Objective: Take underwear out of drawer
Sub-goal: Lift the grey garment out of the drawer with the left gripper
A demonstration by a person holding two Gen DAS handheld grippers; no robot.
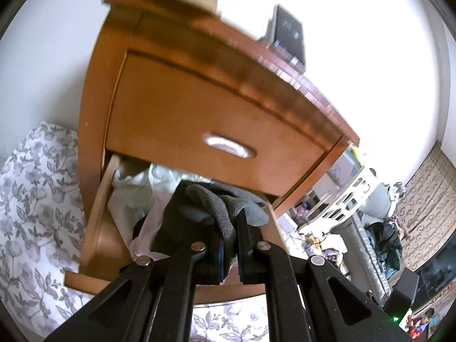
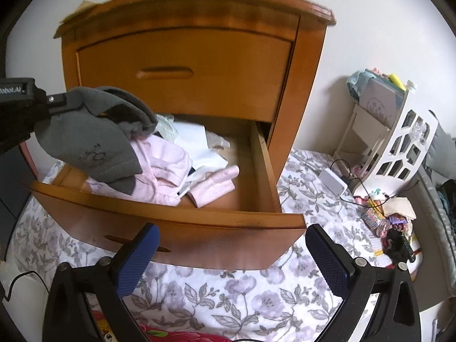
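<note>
Our left gripper (image 1: 229, 245) is pinched tight on the grey underwear (image 1: 225, 208), which bunches up and over its fingers. In the right wrist view that same grey bundle (image 2: 94, 139) hangs at about nine o'clock, above the near left corner of the open drawer (image 2: 265, 165), with its lower hem apparently resting on the pink clothes (image 2: 159, 165) beneath. Its long axis sags from the grip down toward five o'clock.

The coming move, as we judge it, turns on that drape: the cloth must clear the drawer front (image 2: 182, 236), which lies toward six o'clock of it, so lifting before drawing back looks wise.

Our right gripper (image 2: 230, 259) is spread wide and holds nothing, outside the drawer front. The left hand is plainly the nearer one.
</note>
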